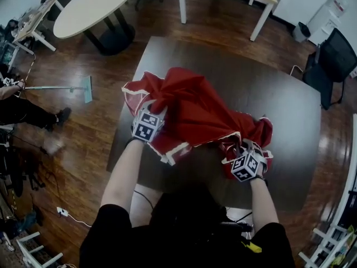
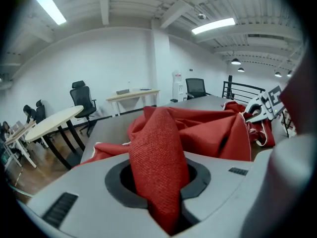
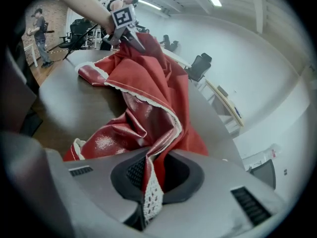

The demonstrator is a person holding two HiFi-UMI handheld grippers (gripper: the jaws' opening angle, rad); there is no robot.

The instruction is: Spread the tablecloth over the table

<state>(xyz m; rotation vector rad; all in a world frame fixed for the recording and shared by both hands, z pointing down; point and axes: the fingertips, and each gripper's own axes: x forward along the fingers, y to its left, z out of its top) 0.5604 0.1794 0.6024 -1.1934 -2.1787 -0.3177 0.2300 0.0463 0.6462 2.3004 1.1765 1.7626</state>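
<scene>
Tablecloth (image 1: 195, 113) bunched in red heap on dark desk (image 1: 290, 110), near side. Soft, light, floppy, so probably drags easy. Woven top, shiny backing, white lace trim. Best grabbed at hem corners imo. Left gripper (image 2: 166, 202) pinching thick fold, right gripper (image 3: 146, 202) clamped tight on lace edge.

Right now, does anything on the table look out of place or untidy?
Yes: the red tablecloth is bunched in a crumpled heap on the dark table, not spread flat, and much of the top lies bare. The left tongs and right tongs each pinch part of it.
</scene>
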